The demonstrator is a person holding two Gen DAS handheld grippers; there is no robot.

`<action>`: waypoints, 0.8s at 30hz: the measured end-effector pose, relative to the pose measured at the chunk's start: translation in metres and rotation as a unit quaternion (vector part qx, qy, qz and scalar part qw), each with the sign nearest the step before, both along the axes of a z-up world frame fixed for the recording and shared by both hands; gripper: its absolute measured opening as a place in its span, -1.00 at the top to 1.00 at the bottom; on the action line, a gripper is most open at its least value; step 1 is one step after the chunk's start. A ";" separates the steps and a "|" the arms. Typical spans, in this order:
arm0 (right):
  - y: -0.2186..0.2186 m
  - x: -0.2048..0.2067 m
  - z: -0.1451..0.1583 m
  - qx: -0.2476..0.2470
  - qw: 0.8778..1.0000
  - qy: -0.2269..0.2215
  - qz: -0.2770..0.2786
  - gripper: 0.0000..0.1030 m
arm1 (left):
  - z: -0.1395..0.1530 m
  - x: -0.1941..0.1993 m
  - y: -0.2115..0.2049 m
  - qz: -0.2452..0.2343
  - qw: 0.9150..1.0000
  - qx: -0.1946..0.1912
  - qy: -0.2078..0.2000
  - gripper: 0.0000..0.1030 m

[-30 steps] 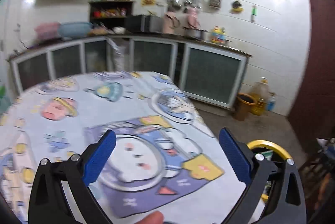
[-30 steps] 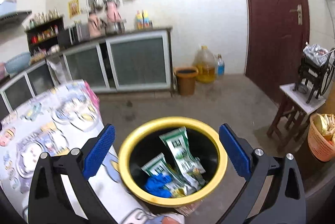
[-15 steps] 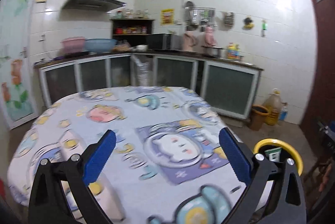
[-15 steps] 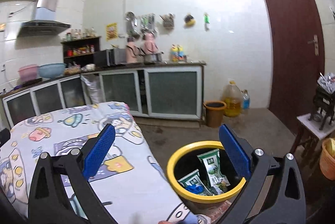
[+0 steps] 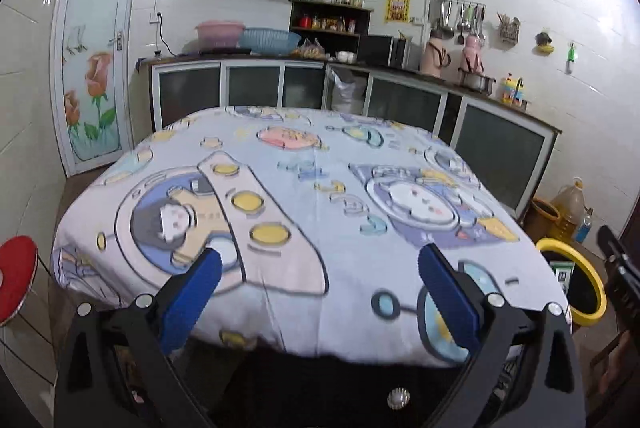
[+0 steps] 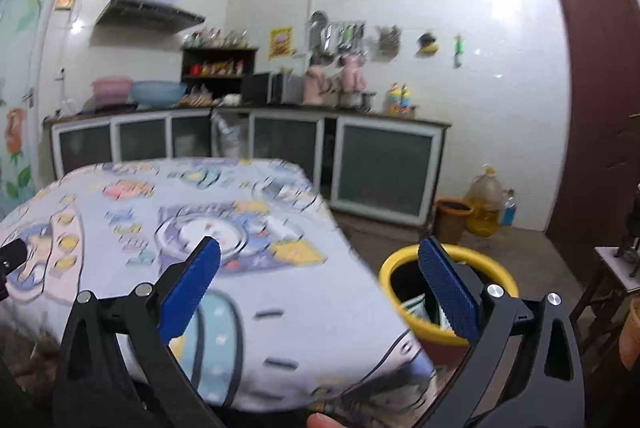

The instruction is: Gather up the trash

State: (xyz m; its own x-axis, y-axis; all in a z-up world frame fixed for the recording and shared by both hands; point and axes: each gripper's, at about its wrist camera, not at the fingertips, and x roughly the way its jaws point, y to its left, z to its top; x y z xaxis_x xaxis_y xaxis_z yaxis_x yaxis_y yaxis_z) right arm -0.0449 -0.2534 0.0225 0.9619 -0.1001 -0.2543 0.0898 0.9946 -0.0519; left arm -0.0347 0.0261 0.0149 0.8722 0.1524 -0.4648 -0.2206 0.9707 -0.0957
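Observation:
A yellow-rimmed black trash bin [image 6: 402,264] stands on the floor at the table's right side, with green-and-white wrappers [image 6: 416,306] inside it. The left wrist view shows the same bin [image 5: 588,280] at the far right. My left gripper [image 5: 320,270] is open and empty, held back from the near edge of the table [image 5: 304,188], which has a cartoon-print cloth. My right gripper [image 6: 320,264] is also open and empty, its right finger in front of the bin. No trash shows on the cloth.
Kitchen cabinets [image 5: 400,100] run along the back wall. A brown bucket [image 6: 452,220] and an oil jug [image 6: 486,202] stand by a dark red door [image 6: 600,108]. A red stool [image 5: 16,276] is at the left, a small side table [image 6: 616,268] at the right.
Both grippers have drawn back and up from the table and bin. The whole table has come into the left view, and the bin has shrunk and slid right in the right view.

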 end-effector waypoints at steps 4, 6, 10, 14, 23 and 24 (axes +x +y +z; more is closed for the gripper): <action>0.007 -0.006 -0.013 0.004 1.000 0.008 0.007 -0.85 | -0.015 0.004 -0.010 -0.010 1.000 0.017 0.020 -0.85; 0.007 -0.011 -0.019 0.013 1.000 0.007 0.006 -0.85 | -0.018 0.008 -0.012 -0.013 1.000 0.013 0.025 -0.85; 0.005 -0.025 -0.027 0.027 0.999 -0.012 0.013 -0.85 | -0.023 0.005 -0.010 -0.004 1.000 0.005 0.018 -0.85; 0.004 -0.030 -0.028 0.028 0.999 -0.018 0.021 -0.85 | -0.026 0.004 -0.012 0.001 1.000 0.010 0.021 -0.85; 0.009 -0.025 -0.031 0.022 0.999 -0.005 0.033 -0.85 | -0.025 0.004 -0.012 0.009 1.000 0.012 0.014 -0.85; 0.009 -0.024 -0.032 0.023 0.999 -0.002 0.033 -0.85 | -0.024 0.005 -0.013 0.009 1.000 0.010 0.013 -0.85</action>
State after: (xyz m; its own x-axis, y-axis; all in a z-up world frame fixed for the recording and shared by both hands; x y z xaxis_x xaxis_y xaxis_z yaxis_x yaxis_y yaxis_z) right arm -0.0689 -0.2446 -0.0091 0.9673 -0.0246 -0.2526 0.0240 0.9997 -0.0055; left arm -0.0298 0.0131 -0.0093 0.8565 0.1778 -0.4845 -0.2402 0.9683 -0.0693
